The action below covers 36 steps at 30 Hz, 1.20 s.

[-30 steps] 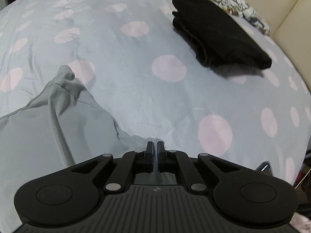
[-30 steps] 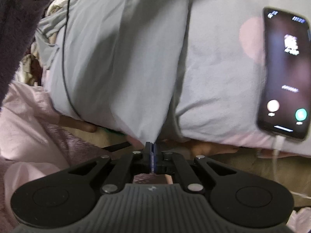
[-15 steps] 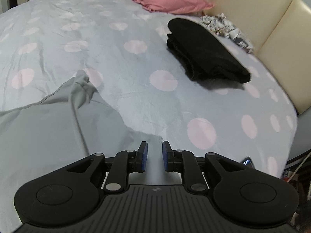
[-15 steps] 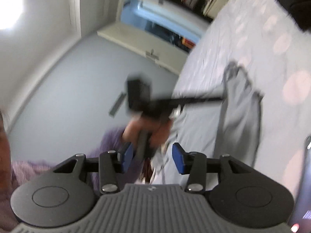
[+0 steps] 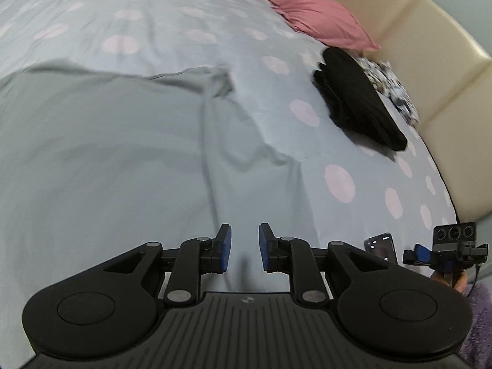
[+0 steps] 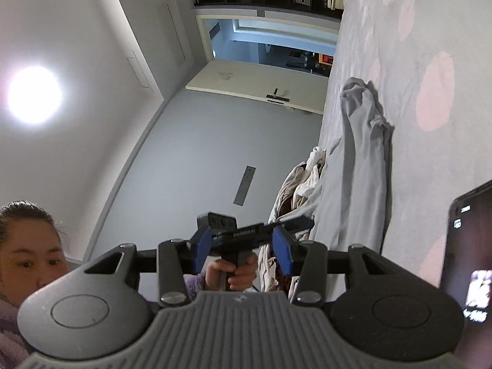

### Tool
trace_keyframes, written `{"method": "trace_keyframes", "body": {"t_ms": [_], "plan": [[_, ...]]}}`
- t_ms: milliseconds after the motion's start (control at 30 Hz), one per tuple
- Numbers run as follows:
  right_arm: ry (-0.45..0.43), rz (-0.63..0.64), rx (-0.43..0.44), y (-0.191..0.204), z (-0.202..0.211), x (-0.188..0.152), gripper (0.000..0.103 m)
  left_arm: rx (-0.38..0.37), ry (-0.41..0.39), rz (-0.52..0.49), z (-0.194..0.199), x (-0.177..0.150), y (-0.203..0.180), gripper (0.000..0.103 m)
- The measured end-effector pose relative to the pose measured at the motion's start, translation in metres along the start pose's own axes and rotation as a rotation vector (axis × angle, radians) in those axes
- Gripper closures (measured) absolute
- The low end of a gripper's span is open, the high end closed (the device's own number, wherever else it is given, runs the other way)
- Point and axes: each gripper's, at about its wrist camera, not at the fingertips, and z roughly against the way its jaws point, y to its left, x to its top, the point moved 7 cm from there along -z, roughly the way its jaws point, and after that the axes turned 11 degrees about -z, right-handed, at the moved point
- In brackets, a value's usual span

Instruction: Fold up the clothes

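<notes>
Grey shirt (image 5: 107,141), soft thin knit, creased, lies spread flat on bed (image 5: 172,12) w/ pale blue cover, pink dots. Sleeve end bunched near its far edge. Left gripper (image 5: 244,247) above shirt's near part, jaws just been opening, blue pads apart, nothing between. Right gripper (image 6: 243,249) off the bed edge, jaws parted & empty. Folded black garment (image 5: 356,98), thick, sits well apart by pink pillow (image 5: 310,9) & cream padded headboard (image 5: 430,61). Phone (image 6: 470,255), screen lit, on bed edge near right gripper. Heap of clothes (image 6: 301,184) beyond the bed edge.
</notes>
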Motion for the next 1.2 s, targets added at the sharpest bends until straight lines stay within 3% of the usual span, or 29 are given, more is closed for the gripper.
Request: {"method": "trace_keyframes", "body": {"t_ms": [133,267,400,567,767,1033,1200], "plan": [[-0.019,-0.005,0.053,0.002,-0.002,0.004,0.054,0.012,-0.002,0.065,0.006,-0.015,0.012,0.087],[-0.010,-0.004,0.020,0.003,-0.001,0.003,0.054,0.032,0.008,0.082,0.006,-0.022,0.017,0.087],[-0.035,0.009,0.116,0.021,-0.002,0.006,0.051,0.033,0.009,0.086,0.005,-0.023,0.017,0.087],[-0.047,-0.060,0.013,-0.013,-0.002,0.005,0.050,0.021,0.002,0.080,0.005,-0.023,0.011,0.085],[-0.082,-0.047,0.051,-0.008,0.001,0.007,0.050,0.019,-0.004,0.075,0.010,-0.025,0.008,0.085],[-0.086,-0.041,-0.062,-0.026,-0.011,0.015,0.054,0.023,0.010,0.063,0.010,-0.026,0.002,0.085],[-0.056,-0.020,0.042,-0.008,-0.015,0.015,0.053,0.027,0.000,0.049,0.014,-0.024,0.000,0.085]]}}
